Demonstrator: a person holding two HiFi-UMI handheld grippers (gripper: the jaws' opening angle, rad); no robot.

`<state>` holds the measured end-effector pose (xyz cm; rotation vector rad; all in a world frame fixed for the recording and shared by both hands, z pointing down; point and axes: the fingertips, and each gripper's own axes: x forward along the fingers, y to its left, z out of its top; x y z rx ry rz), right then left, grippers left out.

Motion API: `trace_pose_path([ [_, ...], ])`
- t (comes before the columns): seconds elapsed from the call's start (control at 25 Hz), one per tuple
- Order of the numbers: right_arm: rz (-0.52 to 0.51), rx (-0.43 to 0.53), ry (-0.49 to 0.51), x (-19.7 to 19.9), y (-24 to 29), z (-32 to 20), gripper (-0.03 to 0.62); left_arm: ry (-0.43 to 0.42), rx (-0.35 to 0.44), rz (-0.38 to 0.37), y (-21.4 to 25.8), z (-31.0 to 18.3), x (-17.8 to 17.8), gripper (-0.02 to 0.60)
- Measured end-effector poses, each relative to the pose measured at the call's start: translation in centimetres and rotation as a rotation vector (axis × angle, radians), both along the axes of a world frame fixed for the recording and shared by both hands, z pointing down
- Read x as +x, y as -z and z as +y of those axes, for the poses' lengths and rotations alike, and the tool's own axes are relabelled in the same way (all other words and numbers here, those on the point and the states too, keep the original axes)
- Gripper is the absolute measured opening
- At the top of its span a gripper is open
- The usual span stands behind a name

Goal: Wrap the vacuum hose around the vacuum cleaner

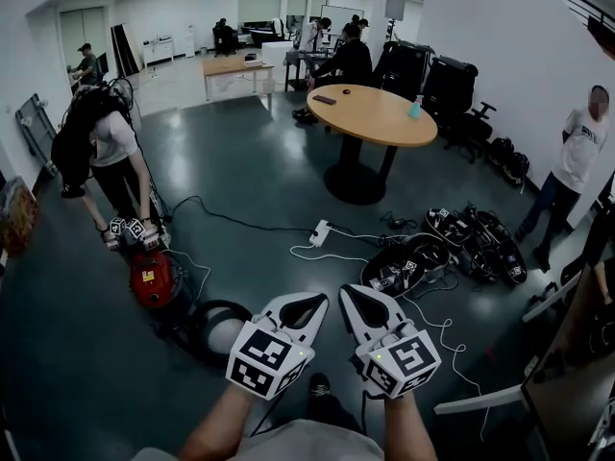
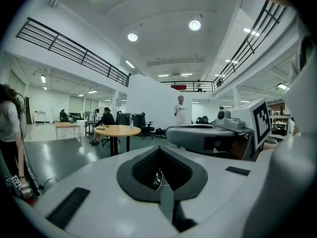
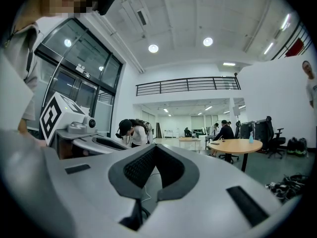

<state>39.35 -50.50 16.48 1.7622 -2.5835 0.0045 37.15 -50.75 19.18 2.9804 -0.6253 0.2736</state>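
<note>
In the head view a red vacuum cleaner [image 1: 152, 279] stands on the dark floor at the left, with a black hose [image 1: 204, 323] looped on the floor beside it. Another person [image 1: 108, 152] bends over the vacuum, holding marker-cube grippers just above it. My left gripper [image 1: 309, 305] [image 2: 161, 152] and right gripper [image 1: 357, 301] [image 3: 156, 150] are held side by side at the lower middle, well to the right of the vacuum and apart from the hose. On both, the jaws are shut with nothing between them. That same person [image 3: 131, 132] also shows in the right gripper view.
A round wooden table [image 1: 375, 115] stands ahead in the middle of the room. A white power strip [image 1: 320, 230] with cables lies on the floor in front of it. A pile of dark gear [image 1: 452, 248] lies to the right. A person [image 1: 575, 166] stands at the far right.
</note>
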Motion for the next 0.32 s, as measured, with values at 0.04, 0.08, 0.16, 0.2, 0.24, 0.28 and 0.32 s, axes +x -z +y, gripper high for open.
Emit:
trace_pose_path([
  [0.04,0.001,0.002,0.003,0.05,0.0,0.04,0.004,0.0,0.001,-0.001,-0.04,0.07,0.08,0.006],
  [0.08,0.003,0.003,0.006,0.08,0.01,0.06,0.005,0.0,0.001,-0.001,-0.04,0.1,0.17,0.006],
  [0.16,-0.002,0.004,0.009,0.1,0.07,0.08,0.004,-0.001,0.003,-0.003,0.07,0.12,0.27,0.006],
  [0.2,-0.006,0.003,0.008,0.08,0.11,0.09,0.005,-0.002,0.003,-0.004,0.16,0.14,0.28,0.006],
  [0.24,-0.01,0.002,0.007,0.04,0.17,0.12,0.005,-0.002,0.003,-0.005,0.27,0.16,0.27,0.006],
  [0.28,-0.012,0.0,0.008,-0.02,0.23,0.14,0.005,-0.002,0.003,-0.006,0.38,0.19,0.24,0.006],
  [0.32,-0.015,-0.001,0.008,-0.07,0.3,0.17,0.005,-0.002,0.003,-0.007,0.5,0.21,0.22,0.006],
])
